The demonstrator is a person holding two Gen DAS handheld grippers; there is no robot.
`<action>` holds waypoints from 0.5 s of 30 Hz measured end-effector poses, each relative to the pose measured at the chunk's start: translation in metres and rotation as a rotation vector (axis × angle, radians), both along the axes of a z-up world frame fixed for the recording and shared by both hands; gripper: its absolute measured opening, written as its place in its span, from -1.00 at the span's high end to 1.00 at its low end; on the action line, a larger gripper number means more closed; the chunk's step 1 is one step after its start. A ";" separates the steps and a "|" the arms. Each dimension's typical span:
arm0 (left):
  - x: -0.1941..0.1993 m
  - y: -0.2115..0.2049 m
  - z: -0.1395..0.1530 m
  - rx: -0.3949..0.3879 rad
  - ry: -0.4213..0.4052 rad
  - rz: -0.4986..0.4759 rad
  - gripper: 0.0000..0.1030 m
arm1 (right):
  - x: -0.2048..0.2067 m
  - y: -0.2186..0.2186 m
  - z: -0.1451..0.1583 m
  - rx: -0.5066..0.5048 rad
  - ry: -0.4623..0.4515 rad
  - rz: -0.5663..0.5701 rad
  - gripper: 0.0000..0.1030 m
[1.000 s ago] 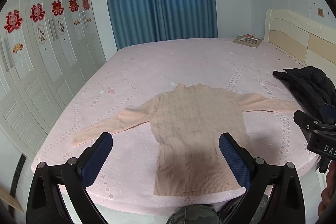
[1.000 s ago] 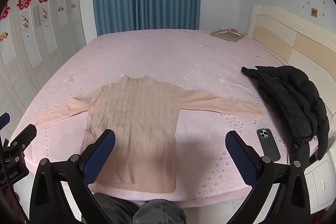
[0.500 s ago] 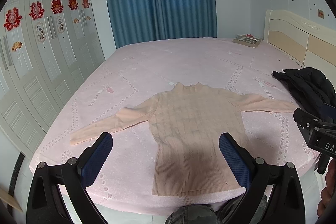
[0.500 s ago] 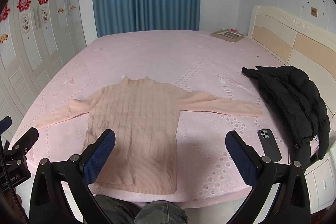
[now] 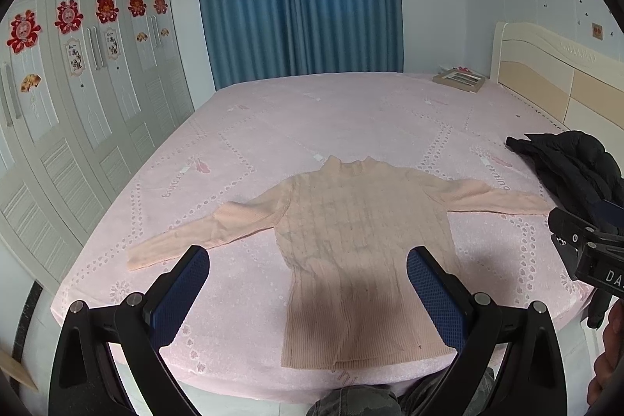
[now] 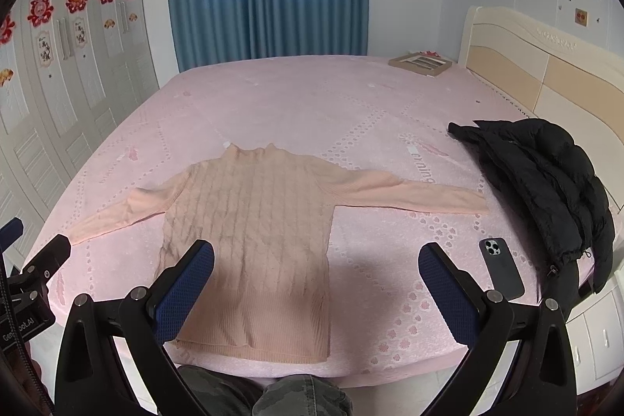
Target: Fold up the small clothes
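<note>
A peach cable-knit sweater (image 5: 362, 244) lies flat on the pink bed (image 5: 312, 119), neck away from me, both sleeves spread out sideways, hem at the near edge. It also shows in the right wrist view (image 6: 253, 232). My left gripper (image 5: 308, 271) is open and empty, held above the near edge of the bed over the sweater's lower half. My right gripper (image 6: 316, 269) is open and empty, held above the sweater's right side and the bare sheet beside it.
A black puffer jacket (image 6: 546, 178) lies on the bed's right side by the headboard (image 6: 546, 72). A dark phone (image 6: 501, 267) lies near the right front corner. A flat box (image 6: 421, 63) sits at the far right. White wardrobes (image 5: 58, 127) line the left.
Both grippers have stayed almost still and open. The views have shifted only slightly. The sweater has not moved.
</note>
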State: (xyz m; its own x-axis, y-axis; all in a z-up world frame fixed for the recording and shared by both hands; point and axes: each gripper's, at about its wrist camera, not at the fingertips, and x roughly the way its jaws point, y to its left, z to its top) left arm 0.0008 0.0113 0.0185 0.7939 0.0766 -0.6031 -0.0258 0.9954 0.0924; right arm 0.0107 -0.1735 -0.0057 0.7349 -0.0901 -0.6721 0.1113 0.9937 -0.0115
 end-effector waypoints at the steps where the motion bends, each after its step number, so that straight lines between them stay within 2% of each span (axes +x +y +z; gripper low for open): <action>1: 0.001 0.000 0.000 0.003 -0.003 0.000 -0.99 | 0.001 0.000 0.000 -0.001 0.000 0.001 -0.99; 15: 0.015 -0.004 -0.005 0.020 -0.019 -0.009 -0.99 | 0.014 -0.002 -0.001 0.000 -0.008 0.001 -0.99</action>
State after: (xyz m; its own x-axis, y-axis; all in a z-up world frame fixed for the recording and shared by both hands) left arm 0.0158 0.0069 0.0135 0.8062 0.0820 -0.5860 -0.0193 0.9935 0.1124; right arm 0.0249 -0.1750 -0.0071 0.7404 -0.0894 -0.6661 0.1103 0.9938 -0.0109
